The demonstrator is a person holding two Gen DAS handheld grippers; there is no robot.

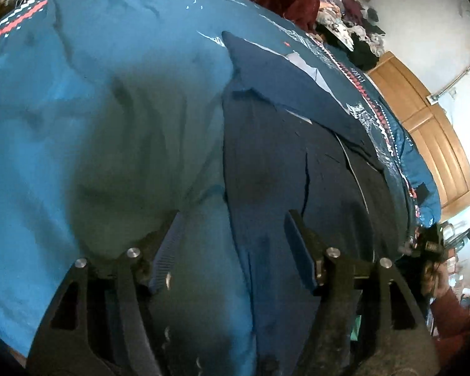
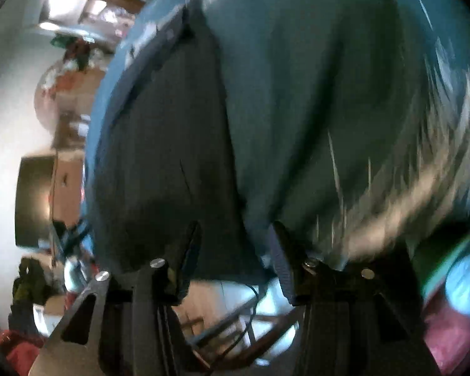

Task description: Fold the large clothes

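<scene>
Dark navy garment (image 1: 282, 163) lies flat on bed w/ teal patterned cover (image 1: 94, 78), right of centre. Looks soft, limp, light; prob. sags when lifted, so grab at near hem corners. Left tool (image 1: 232, 244) fingers apart, above near edge, nothing clamped. Right tool (image 2: 232, 247) also apart at hem; view blurred. Clothes pile (image 1: 344, 12) far side, wood wardrobe (image 1: 429, 131) right.
</scene>
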